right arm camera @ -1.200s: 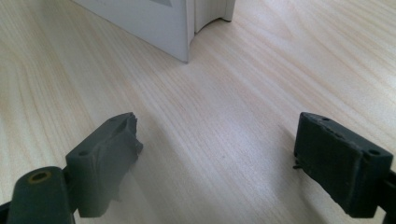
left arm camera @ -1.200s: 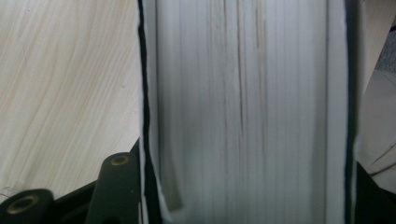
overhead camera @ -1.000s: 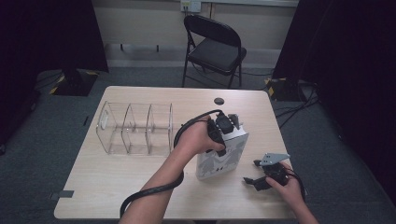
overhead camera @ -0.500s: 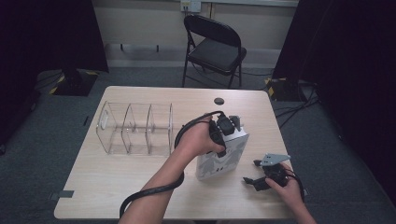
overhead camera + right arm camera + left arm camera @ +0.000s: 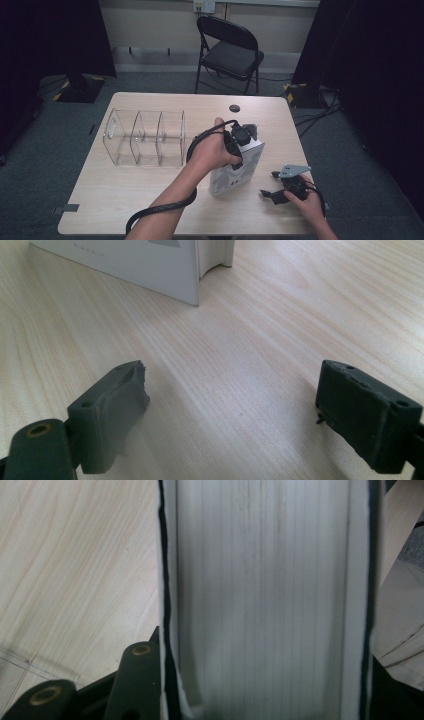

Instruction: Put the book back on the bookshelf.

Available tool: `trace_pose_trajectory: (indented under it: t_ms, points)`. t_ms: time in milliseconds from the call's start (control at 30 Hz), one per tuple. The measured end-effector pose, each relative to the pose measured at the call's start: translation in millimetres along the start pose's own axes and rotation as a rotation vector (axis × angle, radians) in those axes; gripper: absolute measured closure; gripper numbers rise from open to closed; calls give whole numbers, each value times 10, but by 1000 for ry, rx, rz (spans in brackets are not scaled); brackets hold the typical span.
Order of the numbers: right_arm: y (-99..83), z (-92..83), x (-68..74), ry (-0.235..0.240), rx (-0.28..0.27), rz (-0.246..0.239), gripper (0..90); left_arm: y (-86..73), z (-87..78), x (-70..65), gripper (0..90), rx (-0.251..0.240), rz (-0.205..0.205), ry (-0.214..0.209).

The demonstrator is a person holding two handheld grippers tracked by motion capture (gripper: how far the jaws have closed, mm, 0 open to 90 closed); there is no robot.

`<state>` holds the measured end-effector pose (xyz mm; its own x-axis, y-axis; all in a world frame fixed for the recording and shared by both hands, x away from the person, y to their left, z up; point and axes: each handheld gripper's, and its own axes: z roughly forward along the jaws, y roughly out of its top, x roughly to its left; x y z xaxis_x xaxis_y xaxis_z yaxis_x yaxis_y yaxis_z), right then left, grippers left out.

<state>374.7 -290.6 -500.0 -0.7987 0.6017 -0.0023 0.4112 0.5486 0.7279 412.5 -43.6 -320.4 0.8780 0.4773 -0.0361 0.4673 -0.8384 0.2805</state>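
Note:
A thick white and grey book stands on edge on the wooden table, right of centre. My left gripper comes down on its top, shut on it. In the left gripper view the pale page edges of the book sit between the two covers, and the black fingers press on the outside of the covers. My right gripper rests low at the table's front right, jaws open and empty. In the right gripper view the book's lower corner stands a short way ahead of it.
A clear plastic organizer with three compartments stands left of the book. A small black round object lies near the table's far edge. A black folding chair stands behind the table. The left gripper's cable trails over the front edge.

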Motion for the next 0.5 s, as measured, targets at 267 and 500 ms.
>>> trace_pose_trajectory:
  t_ms: [267, 500]
  points:
    - [0, 3, 6, -3, -1, 5, 118, 18, 8, -3, 511, 21, 8, 4]
    - [0, 1, 10, -4, 2, 8, 118, 25, 62, -2, 450, 40, 9, 1]
